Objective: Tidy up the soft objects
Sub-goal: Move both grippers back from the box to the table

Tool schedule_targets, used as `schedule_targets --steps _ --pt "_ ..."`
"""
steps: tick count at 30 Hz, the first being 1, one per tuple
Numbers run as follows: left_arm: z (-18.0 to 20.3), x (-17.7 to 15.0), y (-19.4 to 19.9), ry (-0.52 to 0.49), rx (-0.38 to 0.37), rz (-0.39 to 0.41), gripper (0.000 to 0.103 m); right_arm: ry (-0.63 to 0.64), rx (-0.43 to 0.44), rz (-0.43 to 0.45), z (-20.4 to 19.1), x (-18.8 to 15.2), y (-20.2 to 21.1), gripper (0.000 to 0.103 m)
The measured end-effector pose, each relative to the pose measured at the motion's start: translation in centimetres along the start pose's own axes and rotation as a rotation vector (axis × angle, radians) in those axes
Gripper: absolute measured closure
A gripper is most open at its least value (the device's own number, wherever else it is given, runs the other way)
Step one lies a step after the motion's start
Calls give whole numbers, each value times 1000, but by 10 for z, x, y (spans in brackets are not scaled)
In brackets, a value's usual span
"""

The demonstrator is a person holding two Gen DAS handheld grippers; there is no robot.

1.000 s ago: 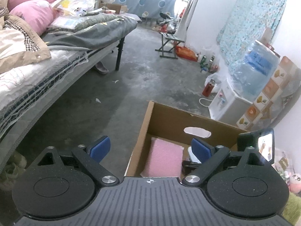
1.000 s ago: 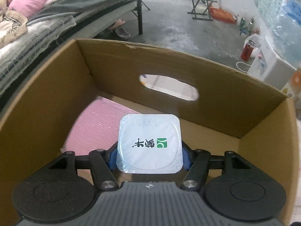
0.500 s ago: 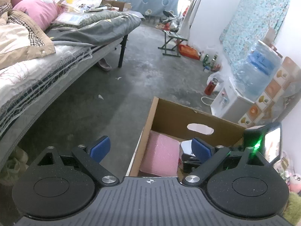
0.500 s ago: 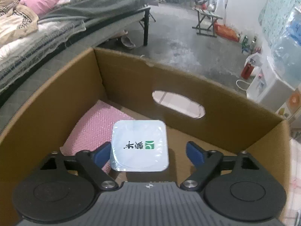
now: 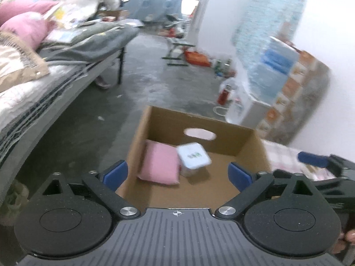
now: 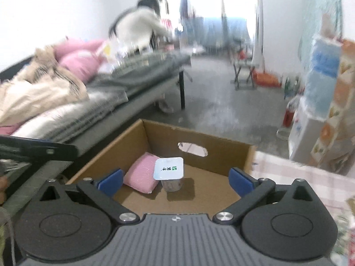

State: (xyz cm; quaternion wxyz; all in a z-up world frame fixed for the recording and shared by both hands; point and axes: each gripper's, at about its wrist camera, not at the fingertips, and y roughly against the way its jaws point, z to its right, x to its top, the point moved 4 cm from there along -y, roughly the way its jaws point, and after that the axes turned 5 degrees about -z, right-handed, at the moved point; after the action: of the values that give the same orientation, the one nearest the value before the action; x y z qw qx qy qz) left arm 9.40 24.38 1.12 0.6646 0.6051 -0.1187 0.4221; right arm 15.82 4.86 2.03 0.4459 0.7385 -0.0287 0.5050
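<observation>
An open cardboard box (image 5: 255, 153) (image 6: 224, 153) stands on the floor. Inside lie a pink foam pad (image 5: 159, 164) (image 6: 142, 175) and, touching its right side, a white cup with a foil lid (image 5: 194, 155) (image 6: 169, 168). My right gripper (image 6: 175, 180) hovers above and behind the box, its jaws opening with nothing between them. One of its blue fingertips (image 5: 310, 158) shows in the left wrist view. My left gripper (image 5: 177, 174) also hangs over the box's near edge, its jaws opening and empty.
A bed (image 6: 66, 110) with pink pillows and bedding runs along the left. A water dispenser (image 5: 255, 110) stands right of the box. A pink checked cloth (image 6: 299, 177) lies at the right. A person (image 6: 137, 26) bends over at the bed's far end. A folding stool (image 5: 177, 51) stands on the grey floor.
My right gripper opened, let go of the cup and rose back out of the box; the cup now stands beside the pink pad. My left gripper swung right over the box.
</observation>
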Motion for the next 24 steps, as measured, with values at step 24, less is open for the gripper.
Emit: schedule_targets --steps 24 --pt "251 -122 28 -429 -342 -146 1 -315 -561 62 158 -222 206 22"
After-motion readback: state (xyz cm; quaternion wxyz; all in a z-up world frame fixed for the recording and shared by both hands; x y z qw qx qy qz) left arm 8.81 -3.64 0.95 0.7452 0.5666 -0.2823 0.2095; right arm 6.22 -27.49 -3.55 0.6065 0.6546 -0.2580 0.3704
